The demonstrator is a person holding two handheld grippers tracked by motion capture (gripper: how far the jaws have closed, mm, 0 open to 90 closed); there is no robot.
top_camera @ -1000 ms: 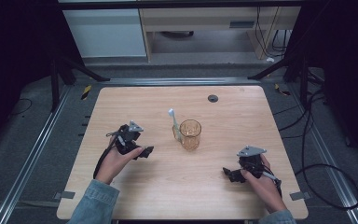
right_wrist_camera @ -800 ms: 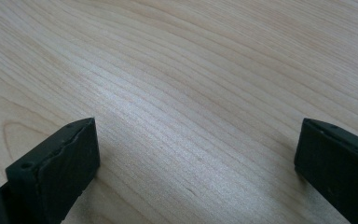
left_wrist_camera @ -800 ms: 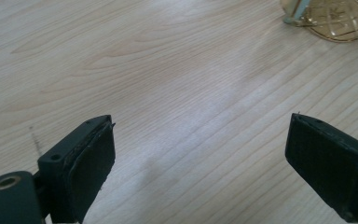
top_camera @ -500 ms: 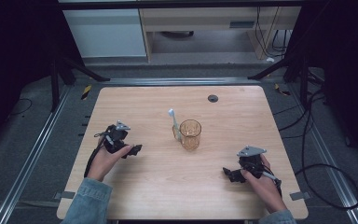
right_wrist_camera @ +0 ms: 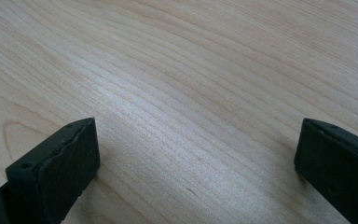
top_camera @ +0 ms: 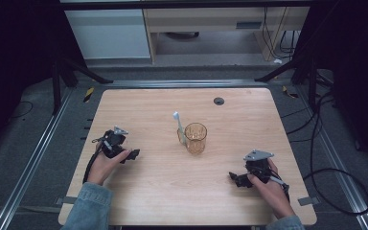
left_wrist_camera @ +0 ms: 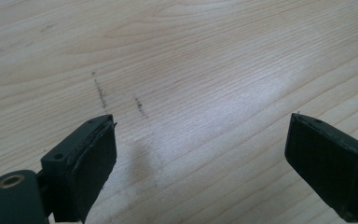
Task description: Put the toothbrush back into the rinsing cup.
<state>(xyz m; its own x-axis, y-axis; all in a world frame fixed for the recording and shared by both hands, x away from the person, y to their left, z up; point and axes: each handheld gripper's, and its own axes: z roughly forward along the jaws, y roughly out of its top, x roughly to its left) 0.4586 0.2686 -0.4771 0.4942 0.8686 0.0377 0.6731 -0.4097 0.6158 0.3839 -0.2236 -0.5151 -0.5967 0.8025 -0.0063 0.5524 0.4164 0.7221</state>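
Note:
An amber see-through cup (top_camera: pixel 195 138) stands near the middle of the wooden table (top_camera: pixel 163 196), with a white toothbrush (top_camera: pixel 179 126) leaning against its left side. My left gripper (top_camera: pixel 133 154) rests low over the table at the left, well apart from the cup, and its jaws stand wide open over bare wood (left_wrist_camera: pixel 200 135). At the front right, my right gripper (top_camera: pixel 234 178) also sits low on the table, open, with nothing between its fingers (right_wrist_camera: pixel 56 168).
A small dark round grommet (top_camera: pixel 218 101) sits near the table's far edge. Faint pencil marks (left_wrist_camera: pixel 100 93) show on the wood ahead of the left gripper. Metal rails and cables run on the floor around the table.
My left gripper has slid leftward and slightly toward the near edge, away from the cup. The right gripper, cup and toothbrush have stayed put.

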